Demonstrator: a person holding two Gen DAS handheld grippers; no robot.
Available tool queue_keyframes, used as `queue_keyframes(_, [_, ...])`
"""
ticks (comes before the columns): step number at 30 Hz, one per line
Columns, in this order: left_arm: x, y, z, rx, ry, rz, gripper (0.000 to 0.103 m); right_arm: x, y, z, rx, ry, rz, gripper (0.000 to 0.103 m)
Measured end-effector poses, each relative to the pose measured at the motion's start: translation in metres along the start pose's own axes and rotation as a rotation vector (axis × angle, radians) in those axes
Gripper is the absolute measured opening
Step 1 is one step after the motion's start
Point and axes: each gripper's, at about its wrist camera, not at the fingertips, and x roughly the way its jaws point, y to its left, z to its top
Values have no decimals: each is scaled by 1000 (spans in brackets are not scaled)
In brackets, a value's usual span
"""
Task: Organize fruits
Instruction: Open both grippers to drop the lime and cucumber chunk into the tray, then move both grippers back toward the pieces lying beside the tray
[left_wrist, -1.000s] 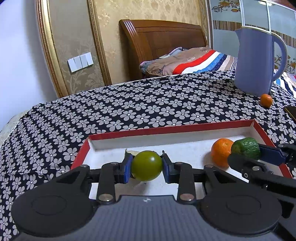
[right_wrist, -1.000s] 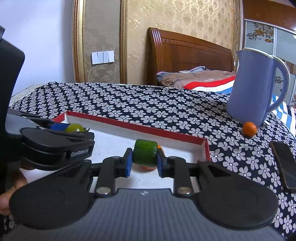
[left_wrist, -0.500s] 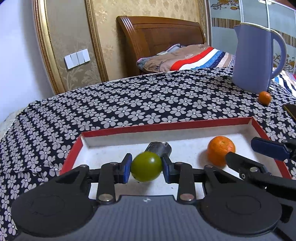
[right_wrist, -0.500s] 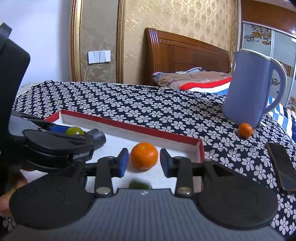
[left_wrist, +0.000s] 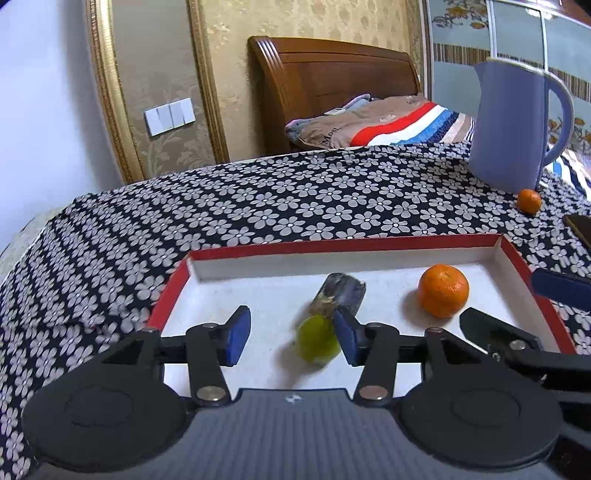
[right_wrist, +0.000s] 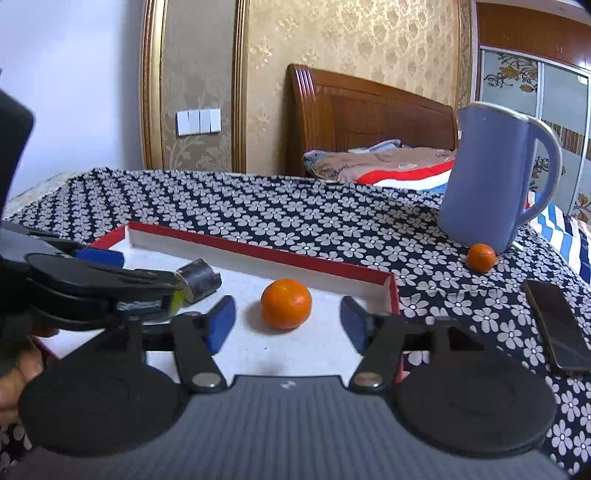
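Observation:
A red-rimmed white tray (left_wrist: 332, 248) (right_wrist: 258, 253) lies on the flowered cloth. In it are an orange (left_wrist: 443, 291) (right_wrist: 286, 303), a dark cylinder-shaped thing (left_wrist: 340, 295) (right_wrist: 197, 281) and a round green fruit (left_wrist: 317, 340), blurred, next to my left gripper's right finger. My left gripper (left_wrist: 290, 334) is open above the tray. My right gripper (right_wrist: 286, 323) is open, with the orange just beyond its fingertips. A second, smaller orange (left_wrist: 529, 201) (right_wrist: 481, 257) sits on the cloth by the jug.
A tall blue jug (left_wrist: 517, 125) (right_wrist: 495, 173) stands at the back right. A dark phone (right_wrist: 556, 325) lies on the cloth to the right of the tray. A bed with a wooden headboard (left_wrist: 332, 85) is behind the table.
My left gripper opened and let go of the green fruit, which drops into the tray. My right gripper let go of its green fruit earlier and has opened wider.

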Motion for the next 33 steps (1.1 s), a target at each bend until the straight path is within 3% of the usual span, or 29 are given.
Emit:
queue_keyframes(4, [-37, 17, -14, -32, -57, 2, 51, -33, -3, -9, 2, -59, 10, 78])
queue_keyframes(7, [-63, 33, -33, -92, -74, -36, 65, -63, -3, -21, 5, -120, 9, 93])
queue_keyframes(11, [-88, 42, -67, -152, -86, -47, 66, -95, -3, -44, 52, -174, -1, 103])
queue_keyframes(16, [-110, 32, -104, -79, -117, -10, 66, -116, -15, -75, 159, -175, -41, 103])
queue_keyframes(23, [-126, 25, -124, -31, -130, -70, 66, -124, -24, -98, 148, -139, -29, 103])
queue_keyframes(27, [-135, 31, -124, -43, -164, 4, 66, -137, -7, -105, 50, -134, 98, 103])
queue_keyframes(31, [-129, 46, -122, -105, -139, 74, 66, -139, 22, -108, -30, -110, 174, 101])
queue_keyframes(33, [-127, 55, -124, -134, -120, 73, 66, -136, 33, -108, -50, -92, 229, 88])
